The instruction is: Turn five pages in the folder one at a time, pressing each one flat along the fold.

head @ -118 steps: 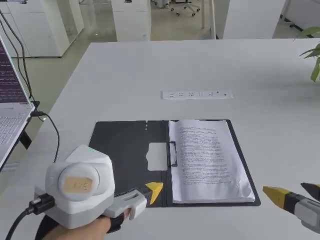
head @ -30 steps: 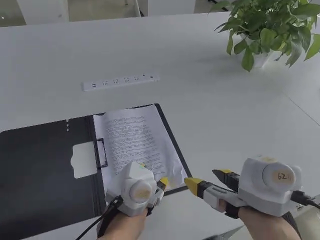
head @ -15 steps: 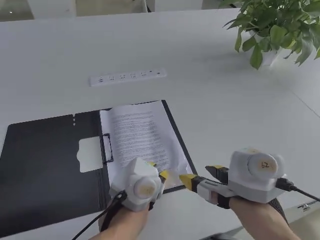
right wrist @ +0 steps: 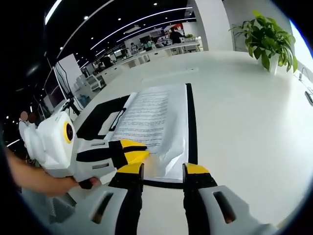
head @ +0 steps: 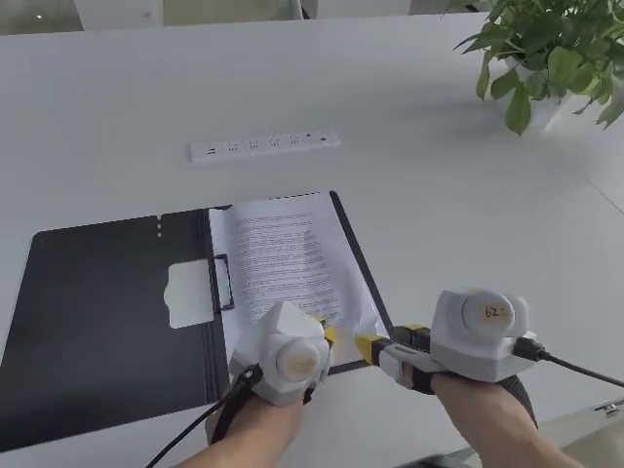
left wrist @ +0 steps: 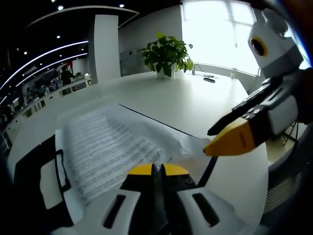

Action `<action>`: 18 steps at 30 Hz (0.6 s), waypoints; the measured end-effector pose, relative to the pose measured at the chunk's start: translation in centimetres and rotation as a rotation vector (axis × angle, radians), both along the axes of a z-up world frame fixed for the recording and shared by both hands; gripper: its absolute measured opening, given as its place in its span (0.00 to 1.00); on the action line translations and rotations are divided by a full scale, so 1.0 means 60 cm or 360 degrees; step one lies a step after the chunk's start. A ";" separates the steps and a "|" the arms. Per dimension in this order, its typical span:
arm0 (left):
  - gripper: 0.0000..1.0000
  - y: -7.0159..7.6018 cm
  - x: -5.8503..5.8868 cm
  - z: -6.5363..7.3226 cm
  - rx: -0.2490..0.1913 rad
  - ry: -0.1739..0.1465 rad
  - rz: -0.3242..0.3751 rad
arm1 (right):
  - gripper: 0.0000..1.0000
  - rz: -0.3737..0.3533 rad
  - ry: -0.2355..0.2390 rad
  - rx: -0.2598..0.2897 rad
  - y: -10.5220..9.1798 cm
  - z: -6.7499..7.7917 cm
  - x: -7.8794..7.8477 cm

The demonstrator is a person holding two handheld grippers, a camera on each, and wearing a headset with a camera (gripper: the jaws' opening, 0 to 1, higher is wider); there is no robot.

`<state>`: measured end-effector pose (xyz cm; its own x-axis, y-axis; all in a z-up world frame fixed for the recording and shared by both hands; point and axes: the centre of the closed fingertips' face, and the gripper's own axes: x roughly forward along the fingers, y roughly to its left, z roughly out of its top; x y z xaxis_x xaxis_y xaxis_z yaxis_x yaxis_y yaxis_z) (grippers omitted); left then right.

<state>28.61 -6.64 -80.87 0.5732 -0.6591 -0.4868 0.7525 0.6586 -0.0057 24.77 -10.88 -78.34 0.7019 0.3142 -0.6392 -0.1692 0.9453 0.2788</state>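
Pages (head: 292, 258), judged light and limp, are best lifted by the near outer corner (head: 367, 326); left gripper (head: 328, 336) is closed there, right gripper (head: 388, 340) parted, empty.

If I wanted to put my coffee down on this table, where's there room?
Wide bare table beyond the power strip, and more between the folder and the plant. It's crowded at the folder's near right corner, where the left gripper and right gripper are.
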 end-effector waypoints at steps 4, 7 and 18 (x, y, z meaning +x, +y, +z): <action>0.04 0.000 0.000 0.000 0.0003 0.0003 0.0004 | 0.25 -0.0023 0.0031 0.0014 0.003 -0.012 0.003; 0.04 0.000 0.000 0.000 0.0006 0.0001 0.0004 | 0.21 -0.0041 0.0052 0.0016 0.003 -0.021 0.003; 0.04 0.001 0.000 0.001 0.0003 0.0006 0.0016 | 0.06 -0.0130 0.0055 0.0039 -0.008 -0.025 0.009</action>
<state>28.59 -6.57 -80.80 0.5778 -0.6525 -0.4902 0.7459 0.6660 -0.0072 25.34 -11.34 -79.84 0.7034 0.2727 -0.6564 -0.0818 0.9484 0.3064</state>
